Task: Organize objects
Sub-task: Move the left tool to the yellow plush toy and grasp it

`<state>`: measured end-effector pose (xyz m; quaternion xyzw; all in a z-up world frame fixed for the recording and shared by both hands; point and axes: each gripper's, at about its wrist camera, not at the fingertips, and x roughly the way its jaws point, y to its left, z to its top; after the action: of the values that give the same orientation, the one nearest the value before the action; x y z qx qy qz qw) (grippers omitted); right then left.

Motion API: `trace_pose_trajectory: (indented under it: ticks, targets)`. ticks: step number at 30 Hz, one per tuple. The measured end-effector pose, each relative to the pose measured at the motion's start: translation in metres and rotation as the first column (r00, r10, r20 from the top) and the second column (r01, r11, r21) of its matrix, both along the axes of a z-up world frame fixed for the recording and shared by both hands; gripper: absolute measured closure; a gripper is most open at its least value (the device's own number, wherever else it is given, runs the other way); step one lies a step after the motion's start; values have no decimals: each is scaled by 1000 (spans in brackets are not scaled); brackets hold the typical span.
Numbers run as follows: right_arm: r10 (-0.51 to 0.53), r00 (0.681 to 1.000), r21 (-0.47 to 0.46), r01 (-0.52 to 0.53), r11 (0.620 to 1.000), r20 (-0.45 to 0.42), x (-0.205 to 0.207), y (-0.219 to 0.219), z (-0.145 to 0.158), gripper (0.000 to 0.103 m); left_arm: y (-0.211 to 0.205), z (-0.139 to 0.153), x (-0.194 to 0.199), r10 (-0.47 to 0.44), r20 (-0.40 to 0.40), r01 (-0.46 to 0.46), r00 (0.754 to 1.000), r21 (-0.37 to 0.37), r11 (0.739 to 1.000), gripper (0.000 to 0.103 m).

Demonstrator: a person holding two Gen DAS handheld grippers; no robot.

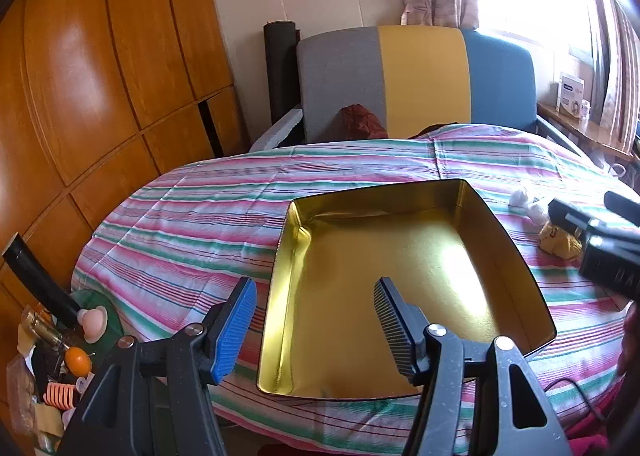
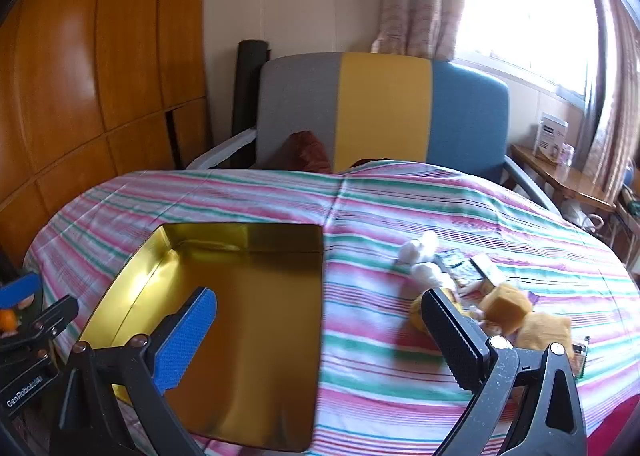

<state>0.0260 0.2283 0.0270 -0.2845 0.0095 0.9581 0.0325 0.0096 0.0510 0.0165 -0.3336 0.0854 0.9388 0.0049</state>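
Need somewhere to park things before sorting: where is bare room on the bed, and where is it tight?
The gold tin is empty inside. The striped bedspread is bare between the tin and the chair, and in the strip between tin and toy pile. The pile itself is crowded, close by the right gripper.

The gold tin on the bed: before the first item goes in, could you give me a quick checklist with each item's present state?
1. Gold tin empty and open-topped: ok.
2. Tin lying flat on the striped bedspread: ok.
3. Right gripper open, nothing between its pads: ok.
4. Left gripper open, holding nothing: ok.
5. Small toys in front of the right gripper, beside the tin: ok.
6. How many items are in the pile: cannot tell, they overlap.
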Motion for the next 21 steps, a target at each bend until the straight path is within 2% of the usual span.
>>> trace_pose_trajectory:
  ticks: [6,12,14,16,17,21]
  targets:
    - [-55,998,-22,55,998,-8,0,44,10,0,10,-2,-3,-36,19,36,999,2,999,41]
    - [-133,991,-42,132,990,-13,-1,97,20,0,24,-7,-6,-117,55,115,992,42,992,41]
    - [-159,987,-55,158,986,-18,-1,118,23,0,28,-8,-6,-186,76,178,980,102,979,41]
    - [-200,980,-74,198,977,-9,-3,146,23,0,33,-11,-6,-258,115,233,959,191,953,40]
    - [-218,976,-81,216,973,-6,-3,160,22,0,37,-14,-5,-285,123,255,951,212,943,40]
    - [-284,959,-88,285,955,16,-6,206,14,0,65,-22,-3,-391,166,359,906,193,913,40]
